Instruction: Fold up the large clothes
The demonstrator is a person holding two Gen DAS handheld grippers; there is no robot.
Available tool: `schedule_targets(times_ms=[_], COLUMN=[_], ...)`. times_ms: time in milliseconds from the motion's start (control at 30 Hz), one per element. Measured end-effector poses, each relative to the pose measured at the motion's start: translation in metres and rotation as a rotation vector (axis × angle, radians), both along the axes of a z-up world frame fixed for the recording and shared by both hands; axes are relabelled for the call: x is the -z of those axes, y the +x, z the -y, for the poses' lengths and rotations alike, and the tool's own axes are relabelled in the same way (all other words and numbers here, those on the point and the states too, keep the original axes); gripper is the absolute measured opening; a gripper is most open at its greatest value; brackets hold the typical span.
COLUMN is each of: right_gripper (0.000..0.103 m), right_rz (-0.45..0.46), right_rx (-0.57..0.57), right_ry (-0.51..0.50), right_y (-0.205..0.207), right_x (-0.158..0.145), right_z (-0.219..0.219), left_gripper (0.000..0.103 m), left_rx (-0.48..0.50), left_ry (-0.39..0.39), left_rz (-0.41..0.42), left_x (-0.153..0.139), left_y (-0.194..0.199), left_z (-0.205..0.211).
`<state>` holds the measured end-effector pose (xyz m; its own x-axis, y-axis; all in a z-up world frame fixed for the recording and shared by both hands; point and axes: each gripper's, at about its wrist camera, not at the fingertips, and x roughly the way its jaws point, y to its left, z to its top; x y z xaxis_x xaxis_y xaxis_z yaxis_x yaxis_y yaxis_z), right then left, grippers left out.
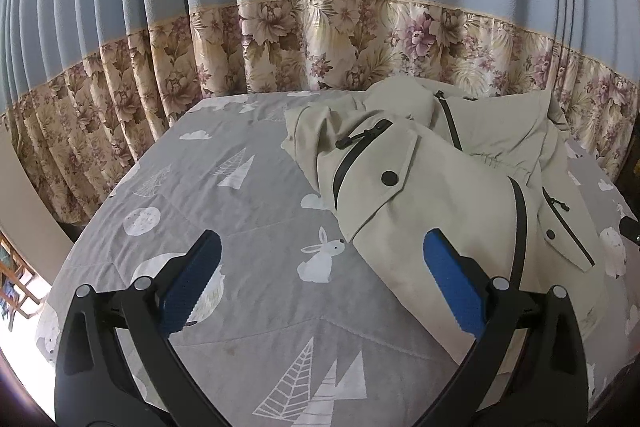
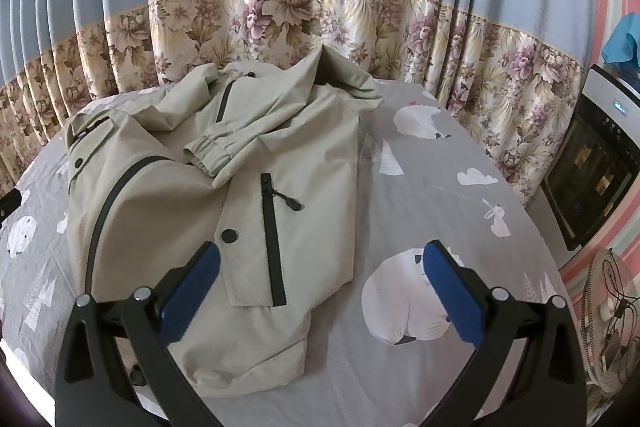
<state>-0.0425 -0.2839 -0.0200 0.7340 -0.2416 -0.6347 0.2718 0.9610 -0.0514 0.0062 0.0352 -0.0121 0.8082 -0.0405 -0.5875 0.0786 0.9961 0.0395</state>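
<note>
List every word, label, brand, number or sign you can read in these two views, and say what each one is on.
None can be read.
The beige jacket shows zippers and snap buttons only, no visible label or brand.
The grey bedsheet carries pictures only: rabbits, trees, clouds.
The appliance at the right edge has a small lit display, too small and blurred to read.
The left gripper and right gripper, both open, bear no markings.

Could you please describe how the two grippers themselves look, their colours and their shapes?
The left gripper and the right gripper look alike: curved black plastic arms with round silver pivot pins, each ending in a flat rectangular pad of textured blue. No cables, markings or sleeves are visible.
</note>
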Motion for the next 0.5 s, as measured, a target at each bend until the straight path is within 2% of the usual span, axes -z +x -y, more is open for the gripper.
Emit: schedule_targets(times_ms=[500], right_gripper=[0.101], right_rz=[-0.008], right_rx=[-0.002], right_ry=[-0.007], right_y=[0.0029], right_x=[0.0007], right_z=[0.0017], left_gripper=[0.1], left_rx=[-0.005], left_ry=[-0.001], left_rz=[-0.002], left_x=[0.0], left_y=[0.0023], left_z=[-0.0001])
